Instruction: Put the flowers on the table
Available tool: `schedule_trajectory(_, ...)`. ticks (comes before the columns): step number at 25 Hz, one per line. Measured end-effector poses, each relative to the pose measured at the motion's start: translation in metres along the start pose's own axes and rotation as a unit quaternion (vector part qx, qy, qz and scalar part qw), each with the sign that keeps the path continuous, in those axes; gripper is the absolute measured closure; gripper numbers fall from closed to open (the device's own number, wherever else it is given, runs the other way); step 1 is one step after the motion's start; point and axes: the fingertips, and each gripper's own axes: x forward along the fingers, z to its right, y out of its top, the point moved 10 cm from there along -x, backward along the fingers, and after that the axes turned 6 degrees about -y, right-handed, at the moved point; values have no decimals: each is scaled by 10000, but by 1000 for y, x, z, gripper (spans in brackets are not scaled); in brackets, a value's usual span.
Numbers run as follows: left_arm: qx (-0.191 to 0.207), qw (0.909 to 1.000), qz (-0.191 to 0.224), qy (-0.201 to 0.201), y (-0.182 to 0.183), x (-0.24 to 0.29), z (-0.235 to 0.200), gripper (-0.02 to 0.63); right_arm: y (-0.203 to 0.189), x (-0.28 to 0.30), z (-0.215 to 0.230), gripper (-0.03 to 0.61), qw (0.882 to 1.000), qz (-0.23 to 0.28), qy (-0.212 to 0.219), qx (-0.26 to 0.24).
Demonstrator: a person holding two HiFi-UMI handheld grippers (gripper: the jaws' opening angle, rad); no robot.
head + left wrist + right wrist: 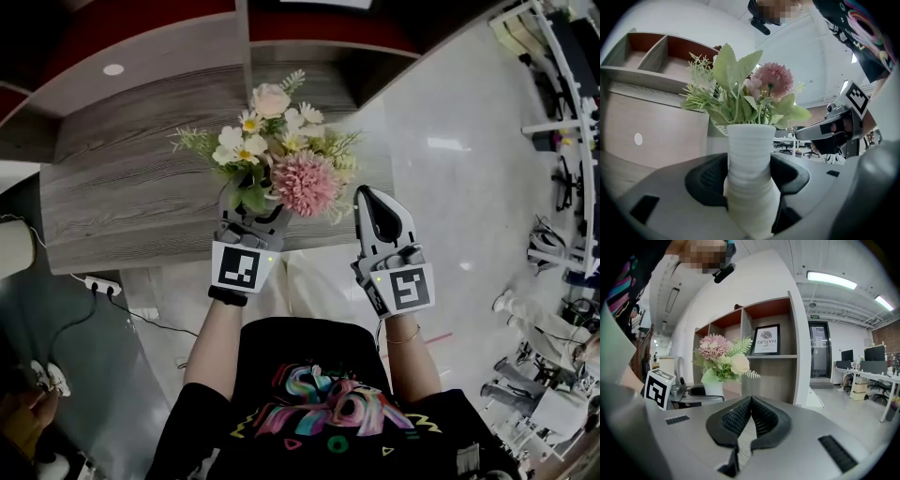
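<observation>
Nearest, at the bottom of the head view, is the person's black printed shirt [328, 412], with both forearms reaching out from it. Just beyond, the left gripper [249, 223] has its jaws pinching the waist of a ribbed white vase [749, 173] — the dark pads press on either side, and the vase stands upright. To its right, near but apart, the right gripper [373, 214] carries nothing; its jaws are pressed together at the tips. Above the vase the flowers [281, 155] — a pink pompom bloom, a cream rose, small daisies and green sprigs — hang over the near edge of the grey wood-grain counter [122, 187], which runs off to the far left.

My reading is that the carry is in hand. The bouquet is at the counter's edge, but no view shows the vase's base resting on anything. The next move calls for bringing it farther over the top, lowering it level until the base sits flat, and only then spreading the left jaws.

The head view hides the vase under the blooms; only the left gripper view shows the grip. The right gripper view adds the far shelf unit [776, 376] with a framed print [765, 340] behind the bouquet.
</observation>
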Motion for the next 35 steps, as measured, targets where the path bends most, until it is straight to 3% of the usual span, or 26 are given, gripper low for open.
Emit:
schedule_trajectory(22,-171,9997,-129,105,9,-27,15,350,11,-19,3,563,9999,80,-97,-74)
schedule_trajectory(35,-202,9993,-188,242,36,-59,20,350,29,-35,5,563,9994,244,-234,-102)
